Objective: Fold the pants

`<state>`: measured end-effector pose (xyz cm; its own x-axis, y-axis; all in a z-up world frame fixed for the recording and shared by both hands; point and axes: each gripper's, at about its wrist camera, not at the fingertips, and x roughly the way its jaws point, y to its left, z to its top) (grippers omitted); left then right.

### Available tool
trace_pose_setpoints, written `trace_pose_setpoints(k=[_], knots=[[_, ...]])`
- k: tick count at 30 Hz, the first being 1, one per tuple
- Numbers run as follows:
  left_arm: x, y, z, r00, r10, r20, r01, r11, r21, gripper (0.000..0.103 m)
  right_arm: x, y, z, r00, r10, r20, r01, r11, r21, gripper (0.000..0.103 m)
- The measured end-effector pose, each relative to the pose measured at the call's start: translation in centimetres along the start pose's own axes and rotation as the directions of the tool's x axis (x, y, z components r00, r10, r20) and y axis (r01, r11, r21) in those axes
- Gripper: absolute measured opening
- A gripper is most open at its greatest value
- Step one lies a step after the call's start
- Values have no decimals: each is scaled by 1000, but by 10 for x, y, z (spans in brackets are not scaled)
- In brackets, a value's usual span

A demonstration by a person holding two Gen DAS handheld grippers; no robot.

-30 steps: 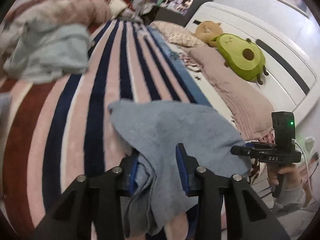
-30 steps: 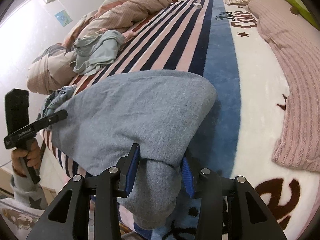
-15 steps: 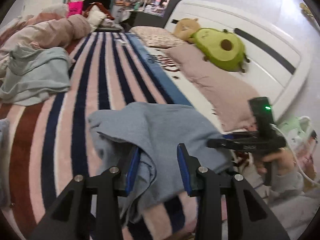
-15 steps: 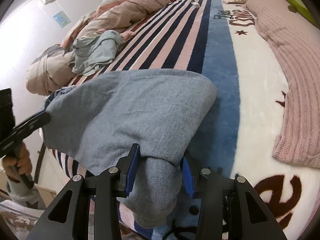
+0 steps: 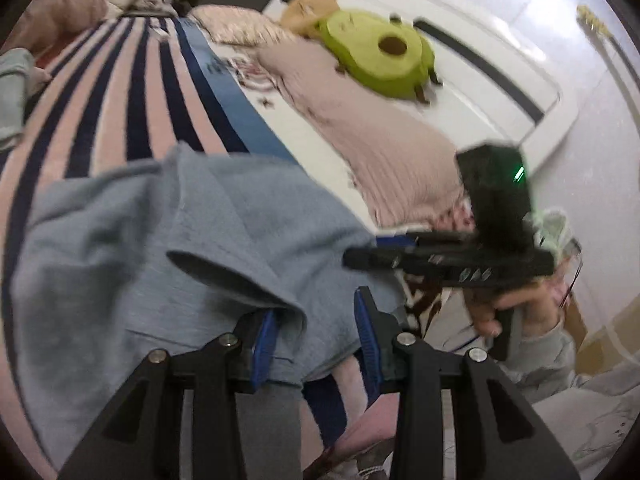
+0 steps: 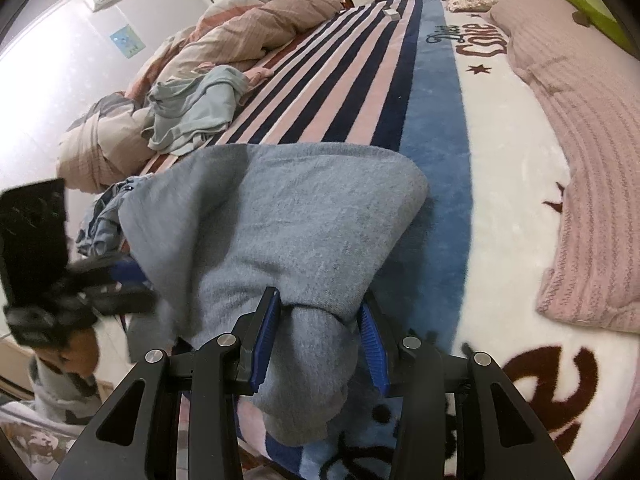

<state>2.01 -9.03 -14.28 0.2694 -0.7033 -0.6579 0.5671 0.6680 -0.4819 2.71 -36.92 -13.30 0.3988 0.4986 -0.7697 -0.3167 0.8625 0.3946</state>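
The grey-blue pants (image 5: 168, 240) lie folded near the bed's near edge, also in the right wrist view (image 6: 288, 216). My left gripper (image 5: 316, 340) has its jaws apart with a fold of the pants between them, lying against the left pad. My right gripper (image 6: 320, 332) holds a bunched end of the pants between its blue pads (image 6: 370, 340). The right gripper shows in the left wrist view (image 5: 448, 264), at the pants' right edge. The left gripper shows in the right wrist view (image 6: 84, 300), blurred, at the pants' left edge.
A striped pink and navy blanket (image 6: 340, 80) covers the bed. A pale green garment (image 6: 192, 112) and a bundled duvet (image 6: 248, 28) lie at far left. A pink knit blanket (image 6: 592, 160) and an avocado plush (image 5: 380, 56) lie by the white headboard (image 5: 500, 80).
My left gripper has swung right and closer to the right gripper, and more of the pants lie spread in front of it. The right gripper holds the same bunch, nearly still.
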Motion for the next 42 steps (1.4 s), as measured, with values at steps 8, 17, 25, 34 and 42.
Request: trace_pose_setpoints(k=[8,17,25,34,42], knots=[[-51,1,1,986,127,105,-125,992,-25,54,-5,-3,-1,1000,2,9,-2,1000,-10,36],[-39,38,-27,994,105,3,-102,972,-212,54,-4,-6,-3,1000,16,15,-16,1000,1,36],[-19,37,-6,991,129,41,-120,977,-178,54,-7,-5,-4,1000,14,14,-14,1000,-7,36],[-6,29,3,978,199,70,-181,963,-200,36,-6,-5,-4,1000,20,16,-20,1000,-13,36],[-54,22,23,933,309,184,-290,949,-126,5,-8,-3,-2,1000,9,20,-8,1000,-21,36]])
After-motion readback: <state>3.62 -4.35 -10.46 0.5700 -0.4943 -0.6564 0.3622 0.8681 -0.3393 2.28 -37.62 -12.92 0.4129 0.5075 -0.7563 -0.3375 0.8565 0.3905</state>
